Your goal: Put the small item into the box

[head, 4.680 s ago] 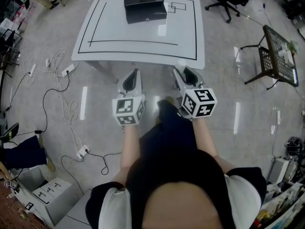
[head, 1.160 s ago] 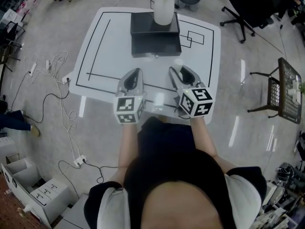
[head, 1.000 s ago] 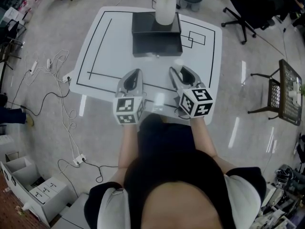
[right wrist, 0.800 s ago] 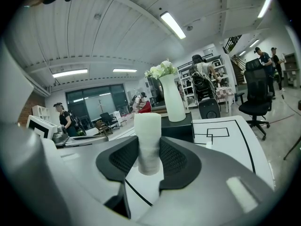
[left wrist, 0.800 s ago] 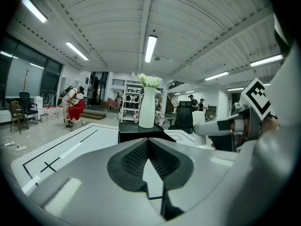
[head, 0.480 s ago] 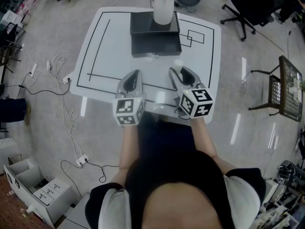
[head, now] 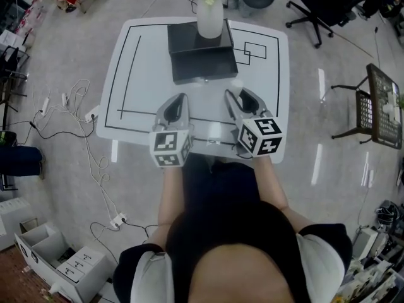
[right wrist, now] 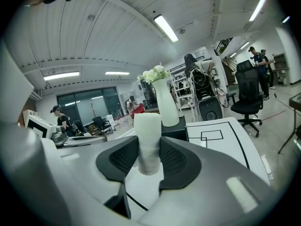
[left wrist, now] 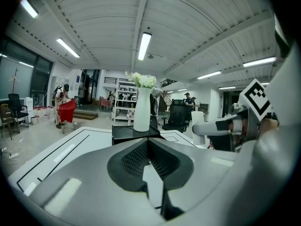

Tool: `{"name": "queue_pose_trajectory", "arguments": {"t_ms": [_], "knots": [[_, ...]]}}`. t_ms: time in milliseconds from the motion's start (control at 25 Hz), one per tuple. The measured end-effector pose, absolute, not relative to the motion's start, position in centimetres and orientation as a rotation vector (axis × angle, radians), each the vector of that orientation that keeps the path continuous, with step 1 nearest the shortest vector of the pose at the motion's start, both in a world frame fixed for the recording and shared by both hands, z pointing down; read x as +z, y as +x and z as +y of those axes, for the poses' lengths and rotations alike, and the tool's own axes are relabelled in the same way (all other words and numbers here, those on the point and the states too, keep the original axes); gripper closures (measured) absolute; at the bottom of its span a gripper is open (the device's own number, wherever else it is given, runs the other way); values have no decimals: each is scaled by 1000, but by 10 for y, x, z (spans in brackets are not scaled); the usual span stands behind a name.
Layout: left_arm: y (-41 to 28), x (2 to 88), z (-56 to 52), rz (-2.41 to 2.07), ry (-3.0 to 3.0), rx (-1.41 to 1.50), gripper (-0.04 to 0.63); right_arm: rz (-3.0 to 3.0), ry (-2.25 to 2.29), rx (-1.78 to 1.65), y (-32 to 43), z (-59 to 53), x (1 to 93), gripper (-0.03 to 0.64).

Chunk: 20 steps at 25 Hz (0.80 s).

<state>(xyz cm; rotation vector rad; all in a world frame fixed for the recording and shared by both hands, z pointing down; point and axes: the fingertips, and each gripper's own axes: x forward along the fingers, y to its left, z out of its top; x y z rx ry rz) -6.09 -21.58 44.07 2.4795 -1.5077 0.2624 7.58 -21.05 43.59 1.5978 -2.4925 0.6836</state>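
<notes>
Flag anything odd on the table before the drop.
The white vase stands on top of the black box, which looks closed, so it may block opening it. The right gripper grips the white cylinder. Nothing looks spilled or tipped.

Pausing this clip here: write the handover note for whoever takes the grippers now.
Left gripper: fingers together, empty, over the table's near edge.
Right gripper: shut on a white cylinder, upright between its fingers.
Black box: far side of the table, white vase on its rear part.
Done: item picked. Left: carry it to the box, release inside.
</notes>
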Motion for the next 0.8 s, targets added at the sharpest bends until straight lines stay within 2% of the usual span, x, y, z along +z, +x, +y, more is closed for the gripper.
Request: {"name": "queue_pose_trajectory", "arguments": {"t_ms": [800], "knots": [[-58,445,-262,-1359,2545,260,584,-2427,1652,674,60,-245,437,477]]}}
